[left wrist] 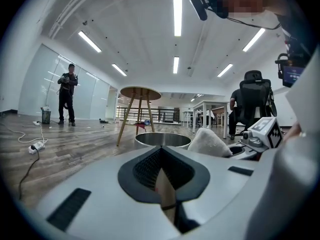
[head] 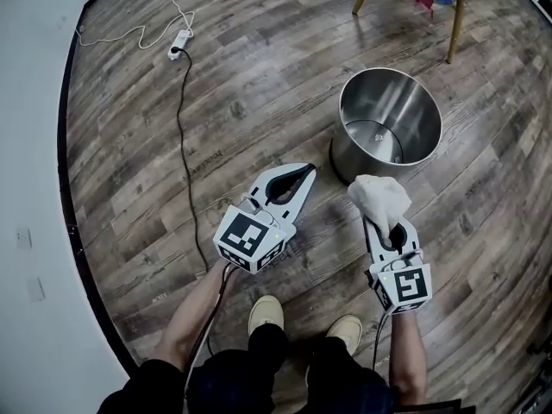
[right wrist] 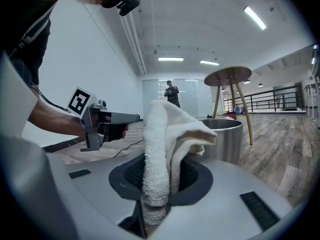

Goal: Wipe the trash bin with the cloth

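Starts at the bin (head: 388, 123): round, shiny, upright on the wood floor (head: 259, 76), mouth open to the top. Looks not yet wiped. Lies just ahead of the cloth (head: 379, 198), so near that touching or not cannot be told from above.

Grips the white cloth in the right gripper (head: 385, 222), jaws pressed tight on its lower end, the rest standing up in a soft fold past the tips. Points those jaws straight at the bin's near wall, so likely needs only a short push forward to press cloth on metal. Has no long side to line up with, being round; can go along the wall or round the rim.

Holds the left gripper (head: 302, 175) just left of the bin, jaws closed on nothing, tips aimed at the bin's left side. Comes about as near as the right one but carries no cloth, so seems best for holding the bin still. Might slide or tip a light bin if pushed from one side only.

Further out: a black cable (head: 181, 145) running to a white power strip (head: 178, 46), table legs (head: 454, 20) behind the bin, the person's shoes (head: 267, 313) below.
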Demonstrator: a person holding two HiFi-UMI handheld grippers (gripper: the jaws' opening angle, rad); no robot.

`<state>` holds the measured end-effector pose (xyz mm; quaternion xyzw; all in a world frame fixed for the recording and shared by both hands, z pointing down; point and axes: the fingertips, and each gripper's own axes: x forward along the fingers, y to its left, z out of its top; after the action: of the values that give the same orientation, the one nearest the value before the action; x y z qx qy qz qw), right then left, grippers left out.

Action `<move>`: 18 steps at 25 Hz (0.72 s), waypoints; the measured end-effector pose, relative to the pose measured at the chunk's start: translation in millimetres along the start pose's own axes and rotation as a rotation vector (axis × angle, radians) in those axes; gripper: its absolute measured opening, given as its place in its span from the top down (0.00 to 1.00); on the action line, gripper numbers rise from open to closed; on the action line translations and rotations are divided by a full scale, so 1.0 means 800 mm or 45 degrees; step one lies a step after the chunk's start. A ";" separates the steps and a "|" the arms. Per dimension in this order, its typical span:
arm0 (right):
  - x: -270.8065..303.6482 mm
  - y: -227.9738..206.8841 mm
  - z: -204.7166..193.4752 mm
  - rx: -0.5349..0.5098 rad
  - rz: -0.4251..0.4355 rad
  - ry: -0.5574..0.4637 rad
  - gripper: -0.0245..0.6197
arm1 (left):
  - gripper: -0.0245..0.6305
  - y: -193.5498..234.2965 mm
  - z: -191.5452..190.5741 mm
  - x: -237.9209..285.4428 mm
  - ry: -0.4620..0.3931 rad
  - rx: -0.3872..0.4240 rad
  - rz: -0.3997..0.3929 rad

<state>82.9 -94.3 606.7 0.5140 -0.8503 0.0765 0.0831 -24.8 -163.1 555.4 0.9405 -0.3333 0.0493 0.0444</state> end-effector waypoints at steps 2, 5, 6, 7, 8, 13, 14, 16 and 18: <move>0.007 0.001 -0.009 -0.007 0.010 0.012 0.83 | 0.96 0.006 -0.016 -0.001 0.005 -0.029 0.017; 0.013 0.000 -0.008 -0.013 0.038 -0.002 0.83 | 0.96 -0.003 -0.028 0.001 0.031 -0.026 -0.009; 0.014 0.000 -0.007 -0.013 0.042 -0.005 0.83 | 0.96 -0.007 -0.028 0.003 0.034 -0.023 -0.027; 0.015 -0.001 -0.005 -0.009 0.044 -0.004 0.83 | 0.96 -0.011 -0.026 0.005 0.034 -0.022 -0.044; 0.018 0.000 -0.004 -0.005 0.048 -0.002 0.83 | 0.96 -0.013 -0.024 0.006 0.033 -0.018 -0.057; 0.058 0.024 0.008 0.018 0.108 -0.007 0.83 | 0.96 0.003 -0.019 0.000 0.034 0.033 -0.007; 0.068 0.031 0.008 0.009 0.126 -0.002 0.83 | 0.96 0.009 -0.019 -0.004 0.036 0.032 0.008; 0.087 0.048 0.007 -0.024 0.170 0.011 0.83 | 0.96 0.018 -0.018 -0.012 0.042 0.037 0.036; 0.106 0.062 0.005 -0.051 0.203 0.028 0.83 | 0.96 0.028 -0.017 -0.021 0.038 0.032 0.067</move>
<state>0.2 -145.3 618.8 0.4421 -0.8889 0.0714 0.0961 -52.8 -168.1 567.6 0.9311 -0.3564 0.0687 0.0363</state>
